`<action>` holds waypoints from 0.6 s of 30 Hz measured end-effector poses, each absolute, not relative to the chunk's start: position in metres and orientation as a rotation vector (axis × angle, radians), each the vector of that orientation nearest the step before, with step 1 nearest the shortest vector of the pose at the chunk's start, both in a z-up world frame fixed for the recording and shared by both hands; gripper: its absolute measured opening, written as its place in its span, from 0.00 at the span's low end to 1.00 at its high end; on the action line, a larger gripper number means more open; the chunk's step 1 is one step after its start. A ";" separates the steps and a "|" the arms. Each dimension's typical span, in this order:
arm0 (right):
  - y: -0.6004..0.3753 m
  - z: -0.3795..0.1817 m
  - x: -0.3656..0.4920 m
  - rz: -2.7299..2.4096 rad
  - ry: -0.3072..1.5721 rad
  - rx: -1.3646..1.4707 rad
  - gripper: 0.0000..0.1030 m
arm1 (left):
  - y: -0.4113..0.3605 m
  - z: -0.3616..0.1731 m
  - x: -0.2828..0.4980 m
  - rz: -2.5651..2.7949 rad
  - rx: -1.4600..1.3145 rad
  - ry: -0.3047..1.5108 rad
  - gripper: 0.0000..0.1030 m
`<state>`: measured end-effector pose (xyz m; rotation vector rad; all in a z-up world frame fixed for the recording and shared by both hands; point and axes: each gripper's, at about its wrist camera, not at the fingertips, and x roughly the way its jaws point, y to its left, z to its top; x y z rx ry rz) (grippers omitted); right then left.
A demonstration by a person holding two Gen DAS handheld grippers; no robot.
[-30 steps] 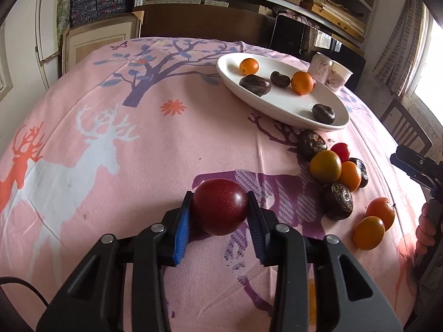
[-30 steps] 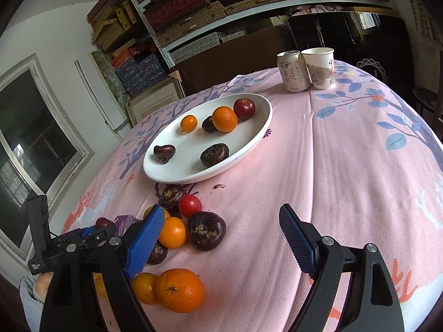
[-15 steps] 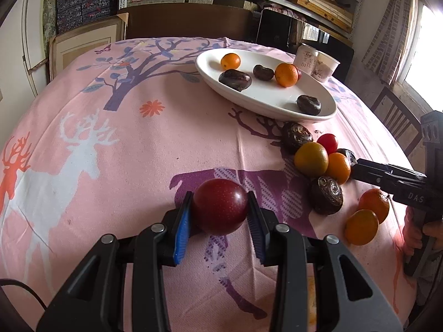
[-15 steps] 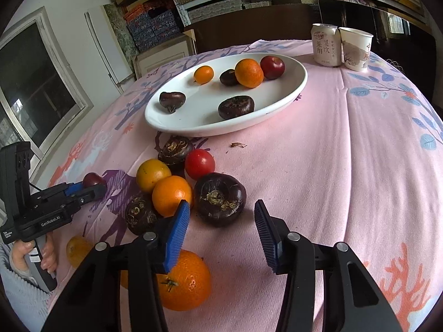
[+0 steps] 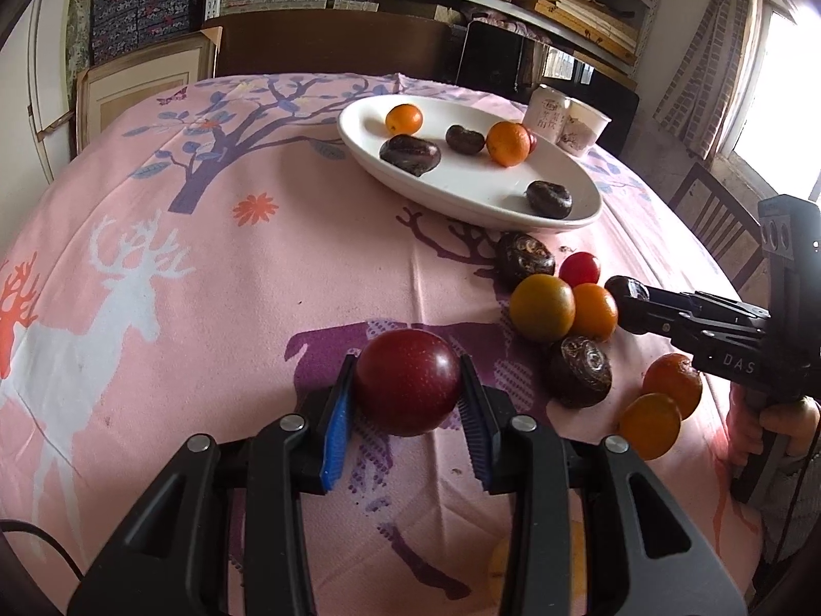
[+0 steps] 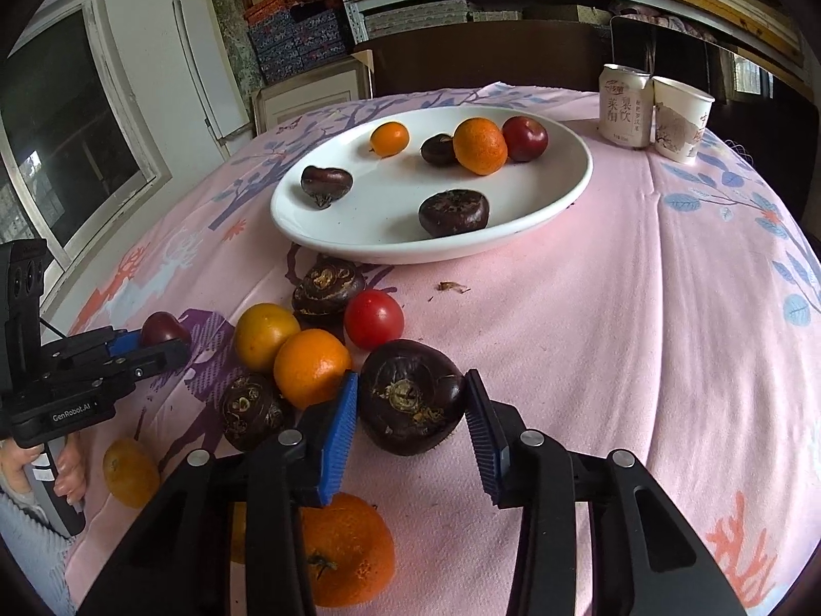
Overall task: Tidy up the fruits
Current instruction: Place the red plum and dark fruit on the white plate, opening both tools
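On the pink bench (image 6: pixel 641 308) our left gripper (image 5: pixel 408 400) has its jaws closed on the red plum (image 5: pixel 408 382). Our right gripper (image 6: pixel 408 421), jaws open, straddles a dark water chestnut (image 6: pixel 410 395); we should close squarely, clear of the orange (image 6: pixel 310 367) beside it, then carry both to the white plate (image 6: pixel 544 215) beyond.

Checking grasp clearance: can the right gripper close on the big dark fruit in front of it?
Probably yes. The right gripper is open with the dark fruit between its pads. The orange sits close by the left pad and might get nudged; the other side looks free.
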<state>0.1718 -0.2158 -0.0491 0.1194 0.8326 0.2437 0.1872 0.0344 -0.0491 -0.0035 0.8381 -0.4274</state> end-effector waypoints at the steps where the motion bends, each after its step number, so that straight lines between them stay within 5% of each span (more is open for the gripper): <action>1: -0.220 -0.045 0.169 0.237 0.814 0.132 0.41 | 0.032 -0.046 0.185 -0.427 0.007 0.818 0.36; 11: -0.254 0.006 0.195 0.214 0.690 0.280 0.41 | -0.035 0.008 0.225 -0.469 0.113 0.721 0.36; 18: -0.251 0.001 0.249 0.195 0.682 0.341 0.41 | -0.071 -0.006 0.273 -0.466 0.116 0.756 0.36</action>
